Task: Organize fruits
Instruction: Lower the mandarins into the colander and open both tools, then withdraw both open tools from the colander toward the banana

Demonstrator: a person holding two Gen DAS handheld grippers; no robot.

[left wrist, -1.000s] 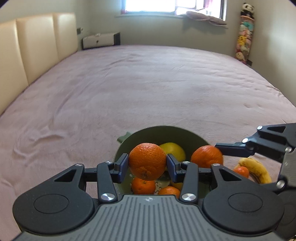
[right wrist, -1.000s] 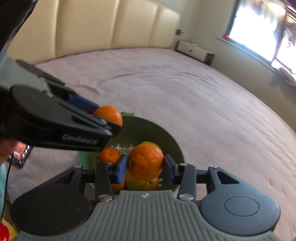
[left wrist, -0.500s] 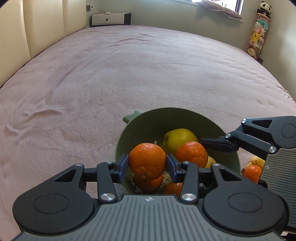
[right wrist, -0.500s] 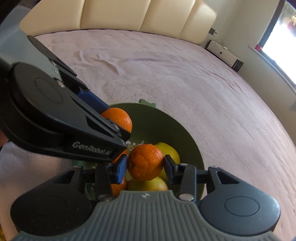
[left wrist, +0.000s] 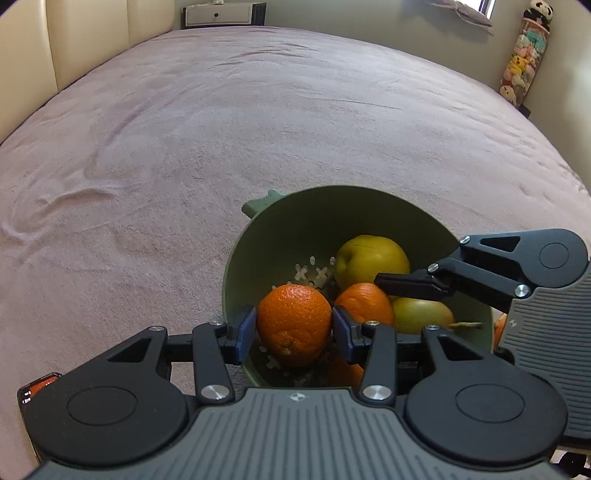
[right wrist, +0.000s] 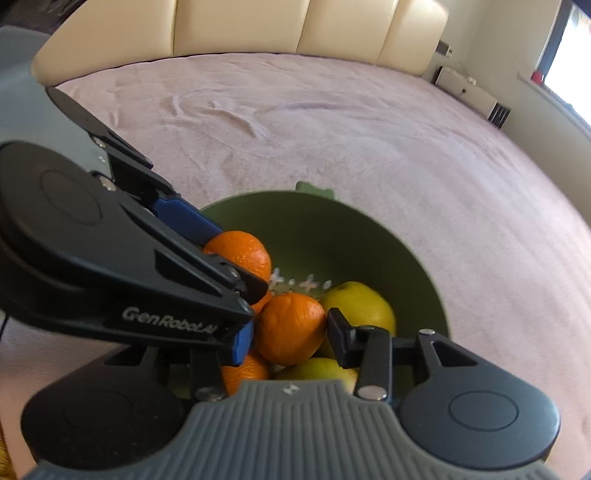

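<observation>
My left gripper (left wrist: 294, 326) clamps an orange (left wrist: 293, 325) over the green colander (left wrist: 303, 218) on the bed; my right gripper (right wrist: 290, 330) clamps a second orange (right wrist: 290, 328) just beside it, above yellow fruit (right wrist: 360, 304).

Pretty sure I'm working in somebody's bedroom here: the whole surface under me is a big bed with a pinkish-mauve blanket (left wrist: 258, 122), and a padded cream headboard (right wrist: 295, 29) runs along its far edge in the right wrist view. Past the bed's far corner there's a low white cabinet (left wrist: 221, 14) against the wall. A hanging column of plush toys (left wrist: 524, 66) with a panda on top sits by the right edge.
</observation>
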